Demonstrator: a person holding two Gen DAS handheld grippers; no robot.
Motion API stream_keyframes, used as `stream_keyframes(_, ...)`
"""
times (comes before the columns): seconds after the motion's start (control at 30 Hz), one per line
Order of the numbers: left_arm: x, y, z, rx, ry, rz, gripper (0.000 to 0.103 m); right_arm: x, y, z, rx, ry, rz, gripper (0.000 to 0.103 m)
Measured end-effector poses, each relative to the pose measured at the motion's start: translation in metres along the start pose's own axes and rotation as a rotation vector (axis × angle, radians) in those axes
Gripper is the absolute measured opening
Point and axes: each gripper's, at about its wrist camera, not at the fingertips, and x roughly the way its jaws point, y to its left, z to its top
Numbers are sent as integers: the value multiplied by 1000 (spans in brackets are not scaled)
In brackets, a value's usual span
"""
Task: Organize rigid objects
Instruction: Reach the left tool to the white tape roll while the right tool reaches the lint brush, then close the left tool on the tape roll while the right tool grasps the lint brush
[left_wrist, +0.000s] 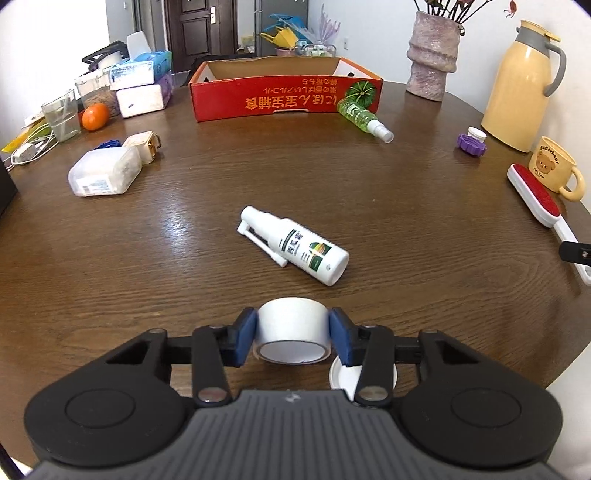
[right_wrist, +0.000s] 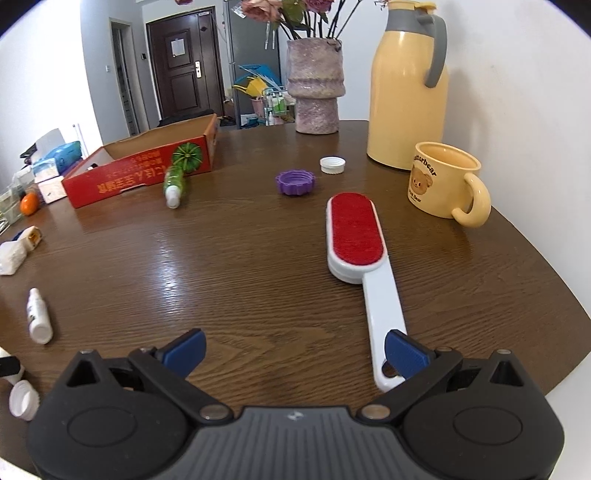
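Observation:
My left gripper (left_wrist: 291, 332) is shut on a white tape roll (left_wrist: 291, 325), held just above the table. A white spray bottle (left_wrist: 295, 245) lies on its side just ahead of it. A red cardboard box (left_wrist: 286, 88) stands open at the far side, with a green spray bottle (left_wrist: 364, 118) lying at its right corner. My right gripper (right_wrist: 293, 350) is open and empty. Its right finger (right_wrist: 404, 354) lies over the handle end of a red-and-white lint brush (right_wrist: 356, 236). The box (right_wrist: 140, 170) and the green bottle (right_wrist: 175, 182) show far left in the right wrist view.
A purple cap (right_wrist: 295, 182) and a white cap (right_wrist: 332, 164) lie beyond the brush. A yellow mug (right_wrist: 443, 184), a yellow thermos (right_wrist: 406, 92) and a vase (right_wrist: 316, 85) stand at the right rear. A white lid (left_wrist: 345, 376) lies under my left gripper. Tissue packs, a glass and an orange (left_wrist: 95, 116) sit far left.

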Motion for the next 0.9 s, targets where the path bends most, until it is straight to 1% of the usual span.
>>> stream_keyframes(0.3, 8, 5, 12, -35, 5, -5, 44, 35, -18, 11, -2, 7, -40, 103)
stream_keyframes(0.43, 7, 8, 19, -58, -14, 1, 44, 53, -28, 18, -15, -2, -61, 103)
stream_keyframes(0.6, 6, 14, 31, -94, -36, 21, 44, 72, -37, 31, -24, -19, -55, 100)
stream_keyframes(0.67, 7, 17, 36, -110, -42, 30, 44, 78, -39, 37, -25, -15, -50, 96)
stream_keyframes(0.73, 8, 19, 39, -122, -46, 36, 44, 83, -40, 42, -28, -12, -47, 94)
stream_keyframes(0.9, 11, 20, 46, -142, -50, 45, 44, 93, -44, 51, -28, -4, -41, 82)
